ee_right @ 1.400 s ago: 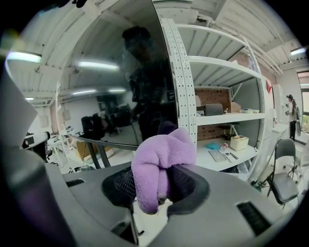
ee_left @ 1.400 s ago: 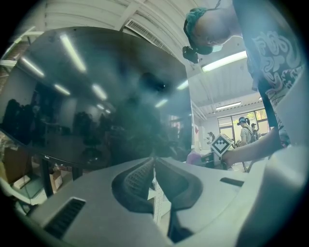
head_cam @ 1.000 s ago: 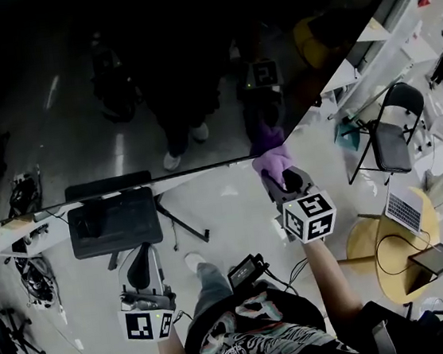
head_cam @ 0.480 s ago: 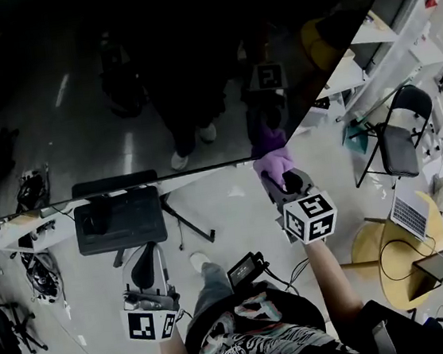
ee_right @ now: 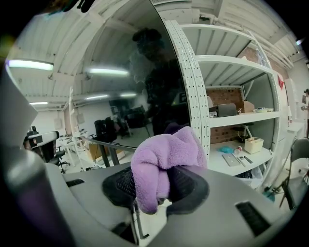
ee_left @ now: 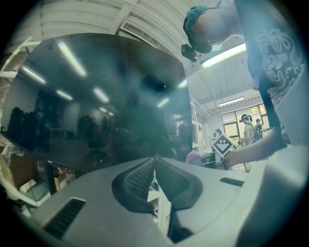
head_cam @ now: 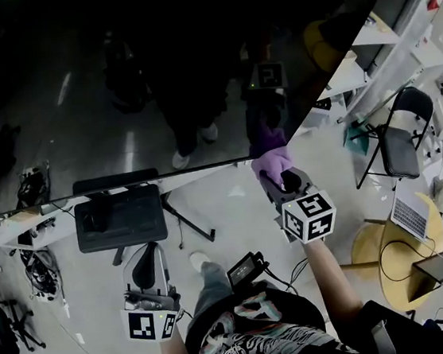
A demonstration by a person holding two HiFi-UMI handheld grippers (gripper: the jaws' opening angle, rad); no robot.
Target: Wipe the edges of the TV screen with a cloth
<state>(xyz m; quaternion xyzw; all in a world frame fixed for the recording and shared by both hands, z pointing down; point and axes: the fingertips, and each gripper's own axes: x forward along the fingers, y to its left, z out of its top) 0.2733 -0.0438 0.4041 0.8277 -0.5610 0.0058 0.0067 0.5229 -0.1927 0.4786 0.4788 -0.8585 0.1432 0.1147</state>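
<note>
I'm working with a soft purple fleece cloth [ee_right: 163,161], bunched into a thick fold with a fuzzy nap. My right hand-held gripper [ee_right: 159,188] has it pinched. The jaws are closed on the fold, and most of the cloth bulges up and forward past the pads, with a short tail hanging below them.

In the head view the cloth sits at the tip of that hand-held gripper, up against the lower edge of the large dark glossy TV screen [head_cam: 153,76] near its right-hand corner — a purple reflection meets it in the glass.

My left hand-held gripper [head_cam: 142,262] hangs low below the screen's edge, well apart from the cloth. Its jaws meet at the tips with nothing between them.
</note>
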